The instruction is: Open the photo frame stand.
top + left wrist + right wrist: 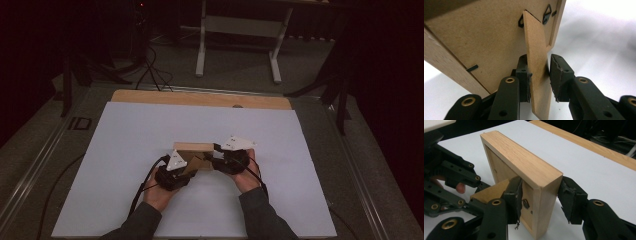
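High view showed the wooden picture frame (pixel 193 148) standing on its long edge near the middle of the white sheet (pixel 130 150) that covered the desk (pixel 200 98), with bare white surface open on every side of it and the widest stretch lying toward the far wooden edge. Its back faced the person, and its fibreboard stand flap (pixel 537 62) was swung out from the backing, hinged near the top beside a small black hanging hook (pixel 547 15). In the left gripper view, the left gripper (pixel 539 75) had its jaws on either side of that flap's lower part; the left pad touched the board, while the right pad stood just off it with a thin gap, so the flap was bracketed rather than firmly pinched, and the jaws were partly closed. In the right gripper view, the right gripper (pixel 540 200) straddled the frame's end edge, one jaw against the recessed back and the other at the front face, clamping the wooden rim between them. The frame's top edge ran away from that camera, free of anything above it. Both hands met close together just in front of the frame, the left hand (pixel 159 192) and the right hand (pixel 249 176) coming in from the near edge, cables trailing back over the sheet
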